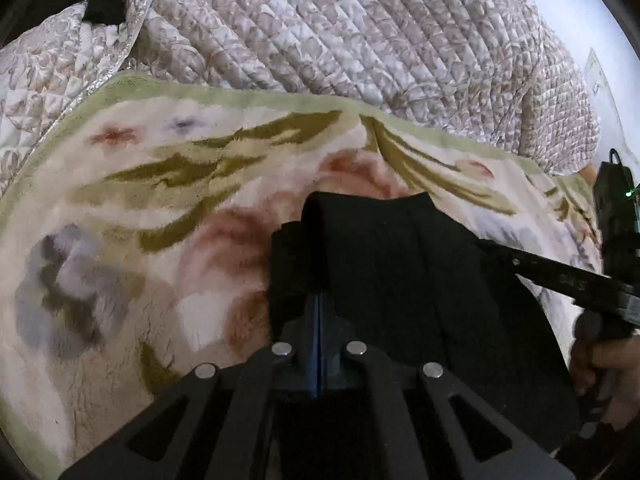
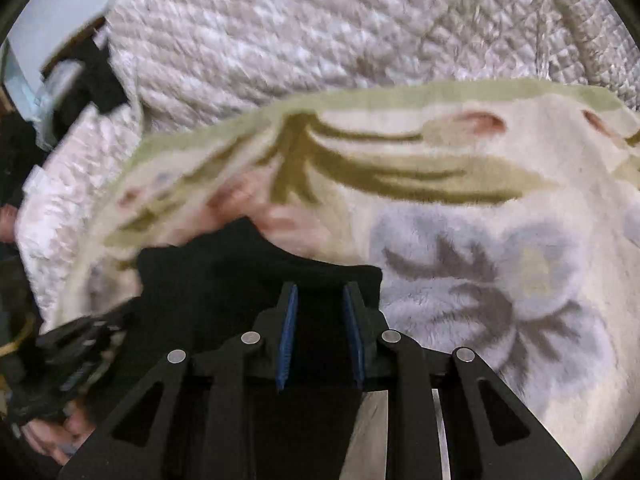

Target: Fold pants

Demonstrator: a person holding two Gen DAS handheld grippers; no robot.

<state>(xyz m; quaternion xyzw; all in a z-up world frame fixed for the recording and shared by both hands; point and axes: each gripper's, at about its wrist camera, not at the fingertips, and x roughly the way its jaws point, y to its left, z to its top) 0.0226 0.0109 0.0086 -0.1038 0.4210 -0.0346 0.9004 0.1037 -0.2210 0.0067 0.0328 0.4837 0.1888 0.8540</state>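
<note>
The black pants (image 1: 400,280) lie folded on a floral fleece blanket (image 1: 160,200). My left gripper (image 1: 319,300) is shut on the pants' left edge, and black cloth bunches over its fingertips. In the right wrist view the pants (image 2: 224,280) lie under and ahead of my right gripper (image 2: 320,292). Its blue-padded fingers (image 2: 289,320) stand apart over the black cloth and hold nothing. The right gripper also shows at the right edge of the left wrist view (image 1: 560,280), reaching over the pants.
A quilted bedspread (image 1: 360,32) is heaped behind the blanket. The person's hand (image 1: 608,376) holds the right tool. The left tool and hand (image 2: 60,380) show at the lower left of the right wrist view. The right wrist view is blurred.
</note>
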